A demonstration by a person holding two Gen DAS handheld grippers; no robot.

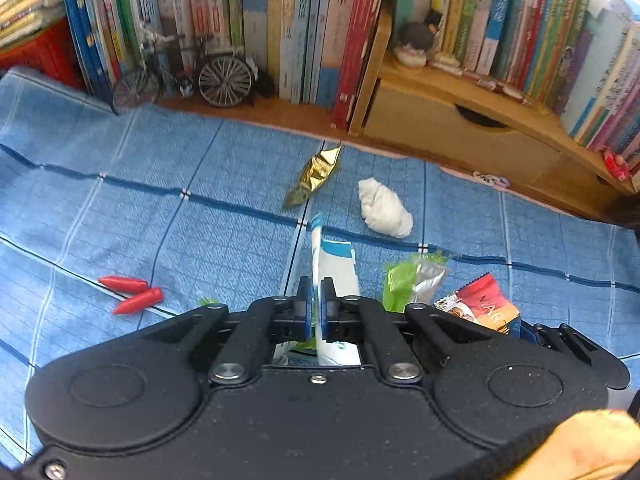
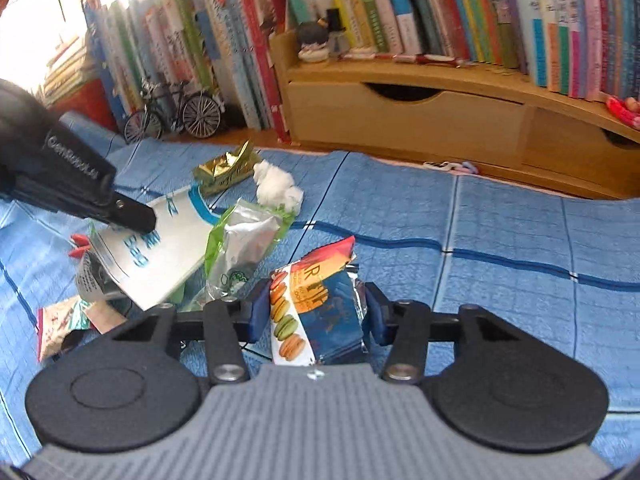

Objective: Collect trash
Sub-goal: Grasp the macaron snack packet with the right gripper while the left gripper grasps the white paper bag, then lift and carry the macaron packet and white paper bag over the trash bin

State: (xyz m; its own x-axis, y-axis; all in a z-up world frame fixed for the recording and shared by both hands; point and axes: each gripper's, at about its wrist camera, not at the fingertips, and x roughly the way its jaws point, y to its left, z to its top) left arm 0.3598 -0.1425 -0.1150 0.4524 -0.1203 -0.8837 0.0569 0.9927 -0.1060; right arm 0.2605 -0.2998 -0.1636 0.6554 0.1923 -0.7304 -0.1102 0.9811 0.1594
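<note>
Left claw (image 1: 316,300) clamped on white-blue wrapper (image 1: 334,268); right claw (image 2: 316,308) straddling macaron packet (image 2: 316,300), pads seemingly touching its sides, long axis pointing away.

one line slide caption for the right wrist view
Right gripper closing around a macaron-print snack wrapper on the blue checked cloth.
</note>
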